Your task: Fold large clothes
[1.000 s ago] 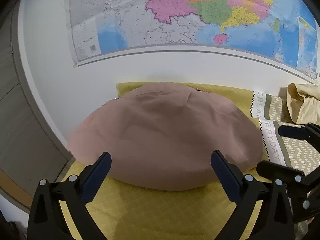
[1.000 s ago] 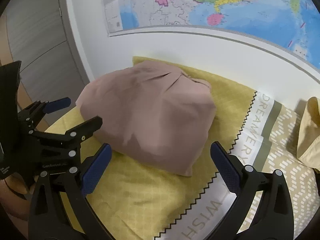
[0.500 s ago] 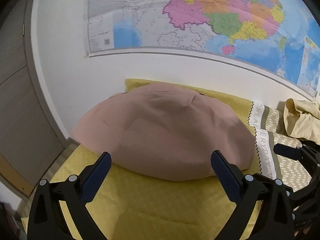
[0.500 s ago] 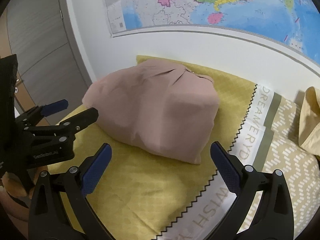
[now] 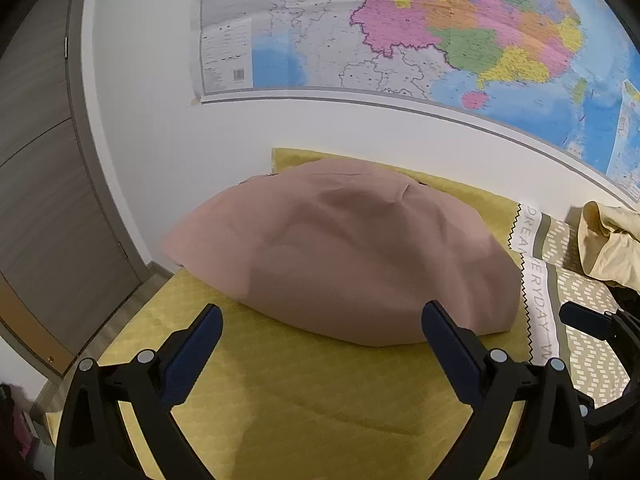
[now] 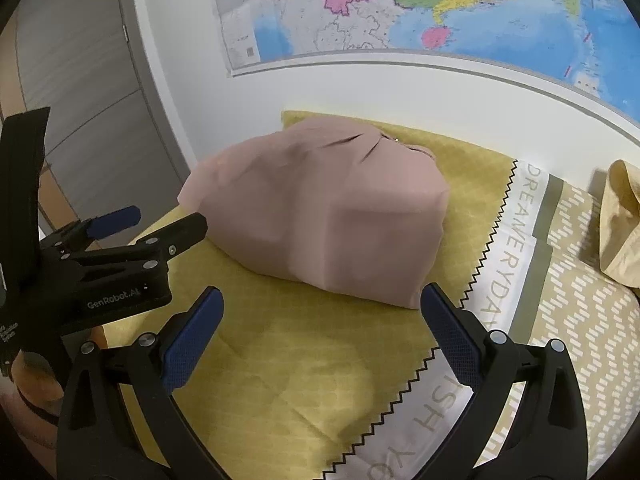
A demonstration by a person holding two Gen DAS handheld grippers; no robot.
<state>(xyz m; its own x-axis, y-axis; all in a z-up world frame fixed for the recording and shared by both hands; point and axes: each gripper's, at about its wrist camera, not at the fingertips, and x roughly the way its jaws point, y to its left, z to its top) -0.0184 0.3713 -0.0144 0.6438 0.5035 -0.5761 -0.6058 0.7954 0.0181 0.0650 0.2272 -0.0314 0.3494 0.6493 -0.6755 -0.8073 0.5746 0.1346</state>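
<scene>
Pink garment (image 5: 352, 256) lies folded in a soft mound on the yellow bedspread (image 5: 304, 392), near the wall. Left gripper (image 5: 322, 344) and right gripper (image 6: 320, 328) both gape wide, holding nothing. Likely light and limp (cloth looks thin); best pinched at a near folded edge or corner.

Both grippers have backed off from the pink folded garment (image 5: 344, 256). In the left view the left gripper (image 5: 322, 326) has moved from overlapping its near edge to short of it; more yellow bedspread (image 5: 320, 392) shows at 6 o'clock. Same for the right gripper (image 6: 322, 312). The map (image 5: 400, 28) has slid toward 6 o'clock.
</scene>
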